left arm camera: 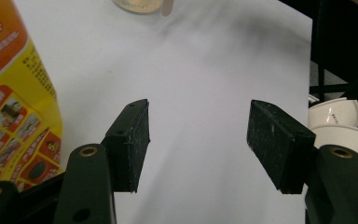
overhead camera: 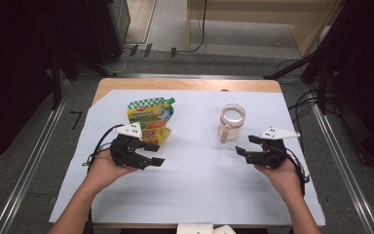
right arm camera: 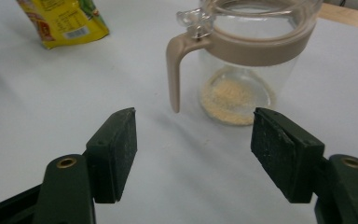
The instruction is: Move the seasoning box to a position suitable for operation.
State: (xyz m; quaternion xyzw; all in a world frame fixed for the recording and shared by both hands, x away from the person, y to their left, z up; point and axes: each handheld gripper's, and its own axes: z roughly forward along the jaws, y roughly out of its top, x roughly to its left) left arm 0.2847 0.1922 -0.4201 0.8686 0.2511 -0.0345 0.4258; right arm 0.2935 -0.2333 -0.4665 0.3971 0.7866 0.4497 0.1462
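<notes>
Right tongs (right arm camera: 193, 154) gape near jar (right arm camera: 247, 60); pouch (overhead camera: 151, 119) beside left.

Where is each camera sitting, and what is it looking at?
High view: sits above the person's side, looks forward and down on the table; both forearms, left gripper and right gripper show.
Left gripper view: rides the left gripper, looks along its open jaws over the white cover, the pouch beside.
Right gripper view: rides the right gripper, looks along its open jaws toward the jar.
Shared: both gripper views show pouch and jar.
</notes>
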